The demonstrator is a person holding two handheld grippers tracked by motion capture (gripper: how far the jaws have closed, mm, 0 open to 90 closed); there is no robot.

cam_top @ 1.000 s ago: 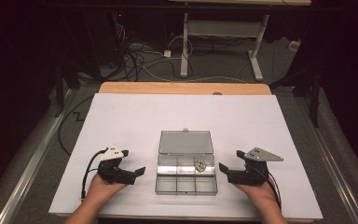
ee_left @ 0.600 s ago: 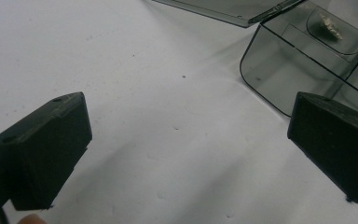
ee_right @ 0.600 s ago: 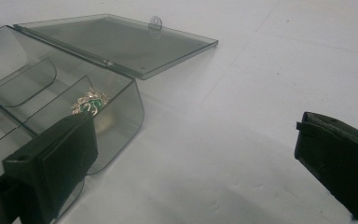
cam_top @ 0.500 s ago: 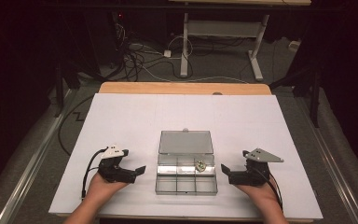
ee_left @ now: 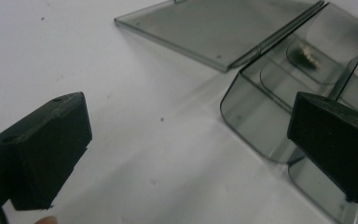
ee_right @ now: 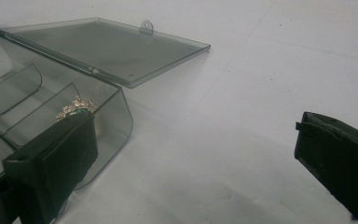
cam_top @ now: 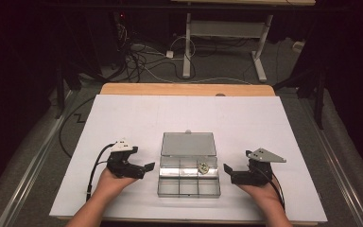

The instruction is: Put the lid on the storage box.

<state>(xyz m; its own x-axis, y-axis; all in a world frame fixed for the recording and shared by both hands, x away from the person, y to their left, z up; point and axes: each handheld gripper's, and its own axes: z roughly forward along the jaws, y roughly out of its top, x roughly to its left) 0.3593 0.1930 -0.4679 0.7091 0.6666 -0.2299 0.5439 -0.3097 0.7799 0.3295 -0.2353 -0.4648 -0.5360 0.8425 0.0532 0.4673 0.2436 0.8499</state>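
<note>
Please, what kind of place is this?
Probably a lab or workshop set up for recording: a table covered in white, loose cables on the floor behind it, and dark surroundings with a desk frame.

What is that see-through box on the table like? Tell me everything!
The box is smoky clear plastic with thin walls splitting it into small compartments in two rows. Its lid is flipped fully open and lies flat on the white table behind it, joined by a hinge, with a little tab on its far edge. A small sparkly gold trinket sits in the back right compartment. Neither claw touches the box.
</note>
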